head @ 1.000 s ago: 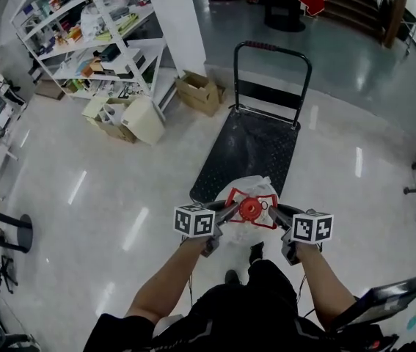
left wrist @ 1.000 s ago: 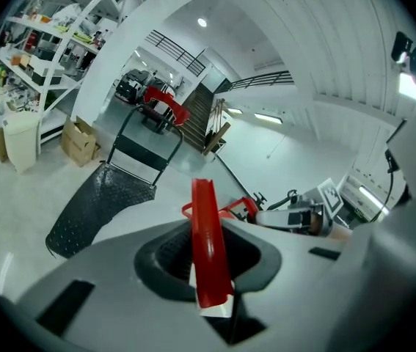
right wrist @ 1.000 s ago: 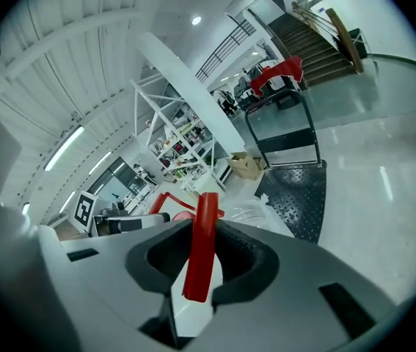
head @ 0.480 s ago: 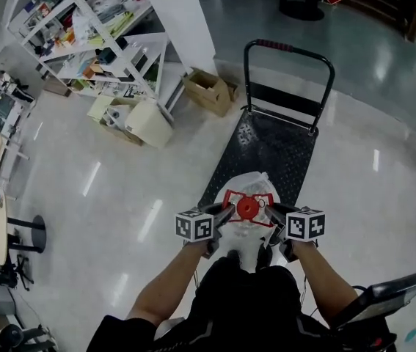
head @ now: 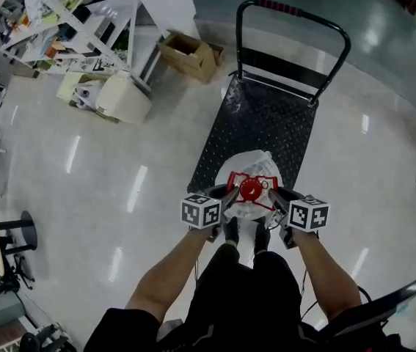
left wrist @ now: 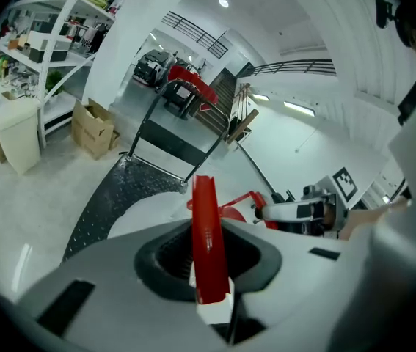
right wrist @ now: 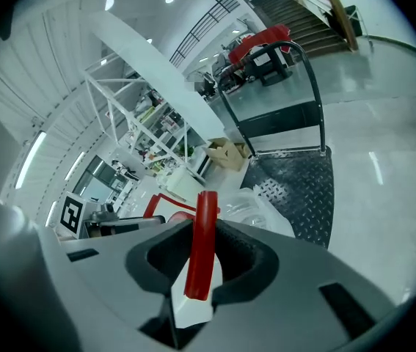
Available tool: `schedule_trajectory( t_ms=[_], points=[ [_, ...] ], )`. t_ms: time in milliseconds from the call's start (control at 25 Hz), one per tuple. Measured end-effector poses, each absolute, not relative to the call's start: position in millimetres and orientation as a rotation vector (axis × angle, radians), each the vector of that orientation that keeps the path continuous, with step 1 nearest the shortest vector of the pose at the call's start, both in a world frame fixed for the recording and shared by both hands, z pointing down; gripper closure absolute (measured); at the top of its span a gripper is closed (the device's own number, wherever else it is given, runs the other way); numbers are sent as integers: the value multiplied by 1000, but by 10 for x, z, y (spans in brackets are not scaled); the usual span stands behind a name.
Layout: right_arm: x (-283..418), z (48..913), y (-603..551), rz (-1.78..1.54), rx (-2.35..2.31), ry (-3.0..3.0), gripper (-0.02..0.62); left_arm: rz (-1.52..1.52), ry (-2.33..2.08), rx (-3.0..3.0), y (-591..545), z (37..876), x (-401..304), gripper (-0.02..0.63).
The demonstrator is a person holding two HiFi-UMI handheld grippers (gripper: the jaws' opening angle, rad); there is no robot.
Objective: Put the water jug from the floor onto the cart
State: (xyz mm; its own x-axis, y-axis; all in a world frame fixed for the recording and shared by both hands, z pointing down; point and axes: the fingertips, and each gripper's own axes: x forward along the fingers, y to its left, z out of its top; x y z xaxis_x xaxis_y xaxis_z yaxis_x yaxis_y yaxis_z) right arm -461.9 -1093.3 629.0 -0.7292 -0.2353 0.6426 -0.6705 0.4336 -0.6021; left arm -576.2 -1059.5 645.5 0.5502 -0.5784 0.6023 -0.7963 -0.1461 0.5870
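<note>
Glossy pale floor (head: 83, 196), cluttered white shelving (head: 67, 29)

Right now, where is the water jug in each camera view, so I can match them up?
Head view: water jug at centre, between left gripper and right gripper, at the near end of the cart.
Left gripper view: lower centre, its red handle clamped in the jaws.
Right gripper view: lower centre, red handle in the jaws, clear body just right.
Shared landmark: the cart's black deck.
</note>
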Motion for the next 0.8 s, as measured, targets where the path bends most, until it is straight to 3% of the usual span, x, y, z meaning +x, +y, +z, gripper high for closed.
schedule_trajectory(
  t_ms=[680,800],
  points=[
    [-4729,7008,-11143,1404,804,-2171,505,340,-1119,1825,-10817,7234,-6214,546],
    [-4747,6948,-11171,1355,810,-2202,503,383,-1134,1876,-10803,7157,-6225,518]
  ],
)
